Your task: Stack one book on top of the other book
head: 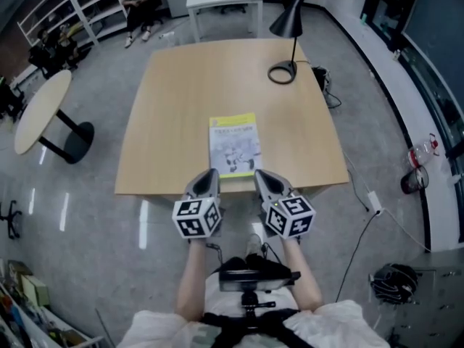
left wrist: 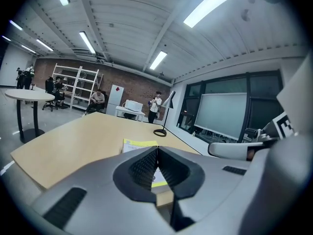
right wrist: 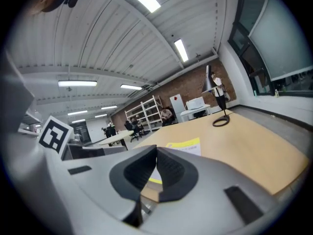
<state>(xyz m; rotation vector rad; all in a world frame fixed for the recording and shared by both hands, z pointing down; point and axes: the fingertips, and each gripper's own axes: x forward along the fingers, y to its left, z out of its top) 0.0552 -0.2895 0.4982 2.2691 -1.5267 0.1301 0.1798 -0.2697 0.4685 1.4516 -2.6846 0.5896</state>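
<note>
Room was bright and evenly lit. Overhead ceiling strip lights (left wrist: 211, 5) were the source and blew out to pure white in both gripper views. Head view had soft, diffuse light, with weak, soft-edged shadows on the surface (head: 181, 100). Pale glare streaks showed on the glossy floor (head: 65, 212). Fisheye distortion was strong throughout: straight edges bowed, and the gripper views had dark vignetted corners. The left gripper (left wrist: 156, 150) and right gripper (right wrist: 156, 148) shells sat close to the lens and were soft, slightly out of focus, with shaded fingers. The background was sharper. Window panes (left wrist: 225, 114) read dull grey.
</note>
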